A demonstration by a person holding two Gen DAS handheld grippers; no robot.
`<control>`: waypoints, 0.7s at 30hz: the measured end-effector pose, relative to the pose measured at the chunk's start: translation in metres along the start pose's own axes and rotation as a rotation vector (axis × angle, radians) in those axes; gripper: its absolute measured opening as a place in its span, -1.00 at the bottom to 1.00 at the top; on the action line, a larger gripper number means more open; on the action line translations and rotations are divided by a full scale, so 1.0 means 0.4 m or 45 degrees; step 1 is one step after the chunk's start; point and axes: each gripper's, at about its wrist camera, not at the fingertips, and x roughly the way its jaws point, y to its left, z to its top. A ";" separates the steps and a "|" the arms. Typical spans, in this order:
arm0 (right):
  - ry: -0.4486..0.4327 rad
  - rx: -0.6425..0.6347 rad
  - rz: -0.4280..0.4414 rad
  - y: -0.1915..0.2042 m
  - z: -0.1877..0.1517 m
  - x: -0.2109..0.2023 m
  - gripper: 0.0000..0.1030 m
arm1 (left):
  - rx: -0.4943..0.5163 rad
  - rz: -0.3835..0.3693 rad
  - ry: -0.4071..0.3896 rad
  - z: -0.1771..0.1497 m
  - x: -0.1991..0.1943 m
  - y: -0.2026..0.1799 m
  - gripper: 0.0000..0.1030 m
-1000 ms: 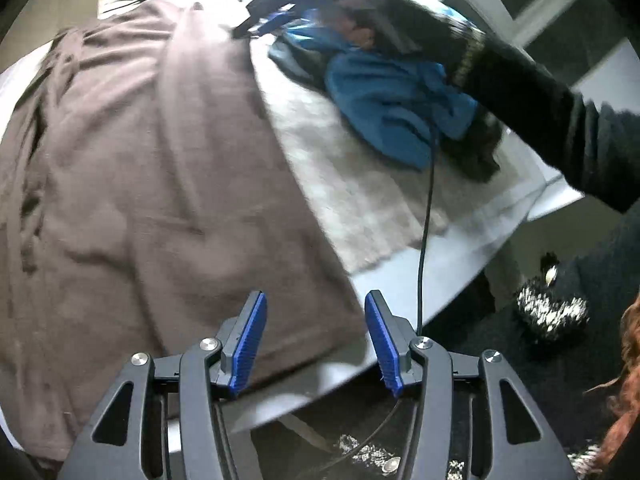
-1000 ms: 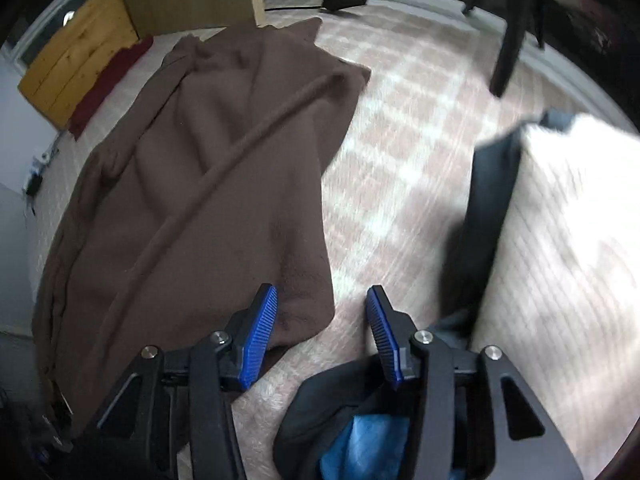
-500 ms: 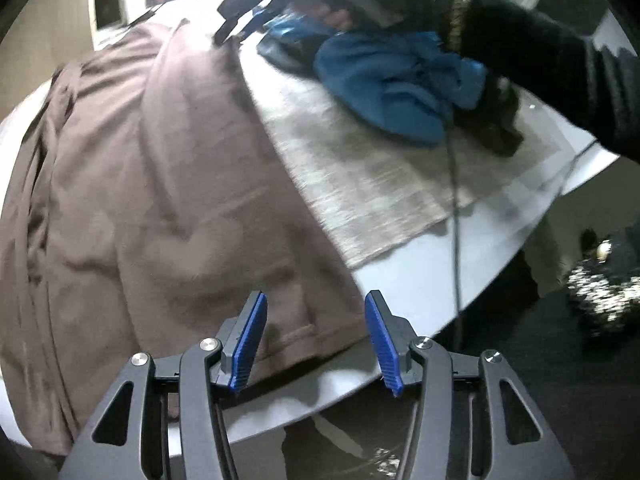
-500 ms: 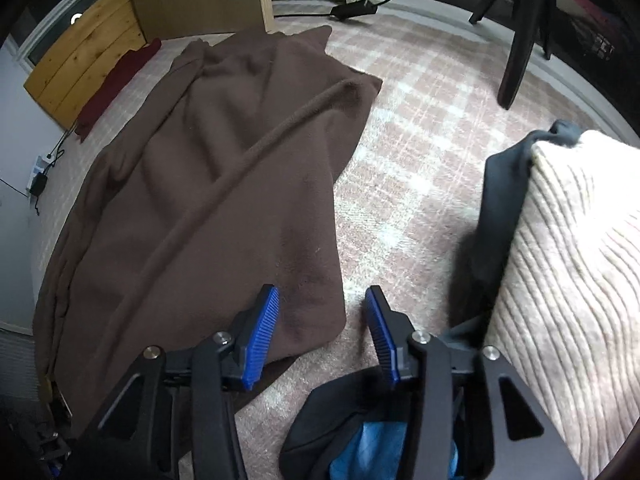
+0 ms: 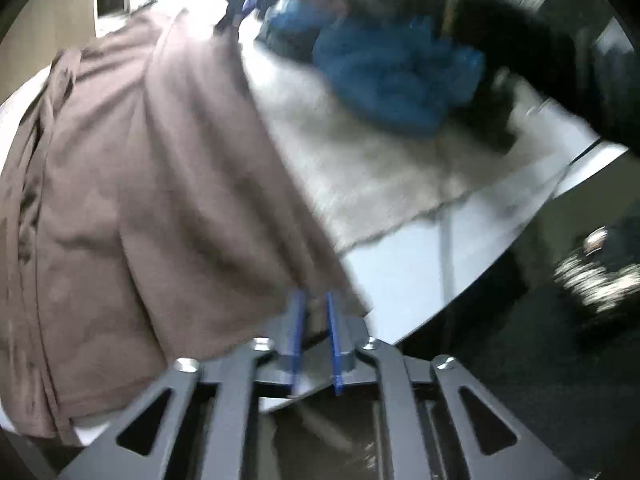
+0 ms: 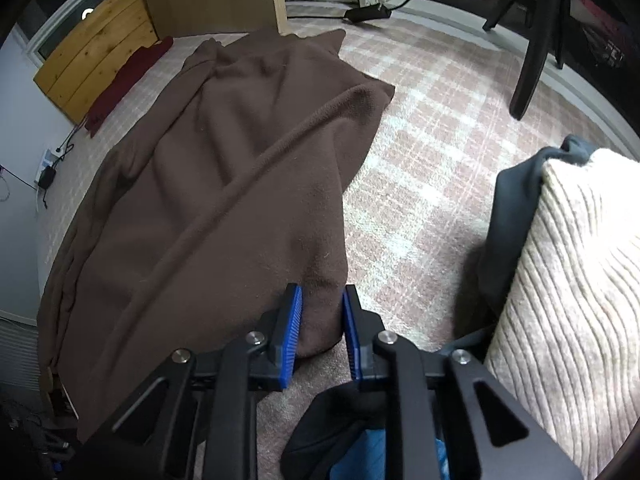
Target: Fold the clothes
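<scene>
Left gripper (image 5: 314, 312) and right gripper (image 6: 320, 312) each pinch a near corner of the brown garment (image 6: 224, 184); bare plaid cover (image 6: 432, 140) lies alongside.

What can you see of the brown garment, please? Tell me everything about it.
The brown garment is a large piece of soft, fleece-like cloth, spread long and mostly flat over the checked cover, with ridges and folds running along its length. The right gripper has its blue pads around one near corner, and the left gripper is closed on the other near corner at the edge of the surface. The left wrist view is blurred, so finer detail there cannot be told.
</scene>
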 end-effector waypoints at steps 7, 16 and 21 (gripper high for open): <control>-0.031 0.044 0.072 -0.001 -0.025 -0.011 -0.13 | 0.102 0.021 -0.061 0.014 0.031 -0.053 0.26; -0.046 0.148 0.127 0.007 -0.008 -0.060 -0.78 | -0.188 -0.204 -0.219 0.032 -0.046 0.101 -0.84; -0.056 0.219 0.160 0.055 0.037 -0.105 -0.79 | -0.378 -0.286 -0.368 -0.003 -0.134 0.193 -0.84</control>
